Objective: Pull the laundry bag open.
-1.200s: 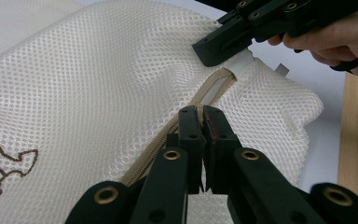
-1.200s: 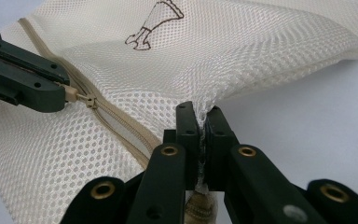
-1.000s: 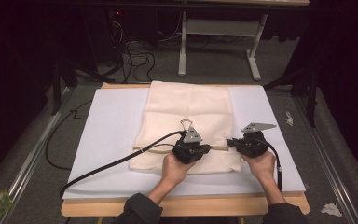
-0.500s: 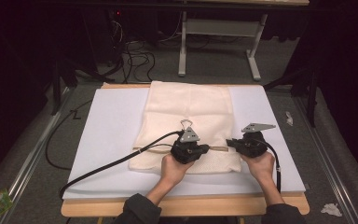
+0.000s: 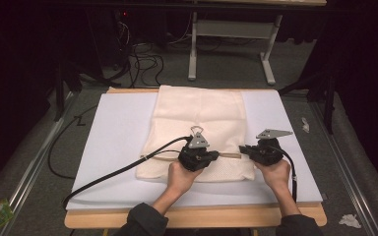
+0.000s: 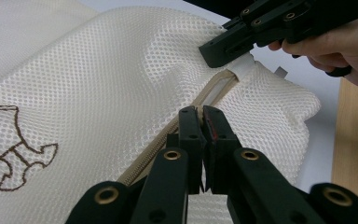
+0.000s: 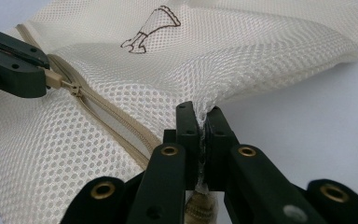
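Note:
A cream mesh bag (image 5: pixel 197 118) lies flat on a white foam board (image 5: pixel 118 132). Its tan zipper (image 7: pixel 107 116) runs along the near end, between my two grippers. My left gripper (image 6: pixel 203 112) is shut on the zipper pull, its jaws pointing right along the zipper (image 6: pixel 158 151). In the high view my left gripper (image 5: pixel 218 155) sits left of my right gripper (image 5: pixel 241 149). My right gripper (image 7: pixel 203 114) is shut on the mesh at the bag's right end, beside the zipper's end. A brown stitched motif (image 7: pixel 149 28) marks the mesh.
The board rests on a wooden table (image 5: pixel 197 216) whose edge runs along the near side. A black cable (image 5: pixel 123 169) trails left from my left gripper across the board. Beyond the table stand white desk legs (image 5: pixel 226 44) and floor cables (image 5: pixel 142 59).

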Available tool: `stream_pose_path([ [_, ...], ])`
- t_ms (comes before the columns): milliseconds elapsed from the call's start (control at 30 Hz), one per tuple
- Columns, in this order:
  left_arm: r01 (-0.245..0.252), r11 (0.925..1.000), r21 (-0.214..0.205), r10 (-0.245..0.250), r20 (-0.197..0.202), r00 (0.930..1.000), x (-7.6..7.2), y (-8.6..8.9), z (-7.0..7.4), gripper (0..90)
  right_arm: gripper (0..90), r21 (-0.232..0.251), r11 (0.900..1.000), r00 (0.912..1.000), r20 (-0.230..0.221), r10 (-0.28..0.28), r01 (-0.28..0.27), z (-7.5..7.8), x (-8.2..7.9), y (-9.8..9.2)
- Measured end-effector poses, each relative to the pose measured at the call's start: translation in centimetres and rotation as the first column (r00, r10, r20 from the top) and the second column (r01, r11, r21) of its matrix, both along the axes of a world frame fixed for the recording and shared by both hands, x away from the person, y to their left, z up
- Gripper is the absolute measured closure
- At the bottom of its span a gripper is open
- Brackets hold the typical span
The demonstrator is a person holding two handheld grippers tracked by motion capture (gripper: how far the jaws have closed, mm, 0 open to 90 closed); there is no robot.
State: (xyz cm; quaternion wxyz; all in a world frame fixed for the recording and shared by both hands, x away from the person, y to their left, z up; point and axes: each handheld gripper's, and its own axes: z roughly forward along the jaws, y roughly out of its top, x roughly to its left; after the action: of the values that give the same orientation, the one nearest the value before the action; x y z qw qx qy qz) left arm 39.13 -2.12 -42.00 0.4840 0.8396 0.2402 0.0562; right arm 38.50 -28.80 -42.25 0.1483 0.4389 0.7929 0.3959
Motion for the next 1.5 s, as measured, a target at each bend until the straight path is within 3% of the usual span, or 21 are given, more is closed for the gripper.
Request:
stream_pose_path([
  [1133, -0.032, 0.9993, -0.018, 0.032, -0.003, 0.9995, -0.1, 1.7, 0.3, 87.4, 88.2, -0.007, 1.0000, 1.0000, -0.004, -0.007, 0.007, 0.1, 0.2, 0.1],
  [1500, -0.042, 0.9990, -0.018, 0.042, 0.002, 0.9991, -0.2, 2.5, 0.3, 87.3, 88.2, -0.031, 0.9995, 1.0000, 0.007, -0.007, 0.007, 0.2, 0.2, 0.2],
])
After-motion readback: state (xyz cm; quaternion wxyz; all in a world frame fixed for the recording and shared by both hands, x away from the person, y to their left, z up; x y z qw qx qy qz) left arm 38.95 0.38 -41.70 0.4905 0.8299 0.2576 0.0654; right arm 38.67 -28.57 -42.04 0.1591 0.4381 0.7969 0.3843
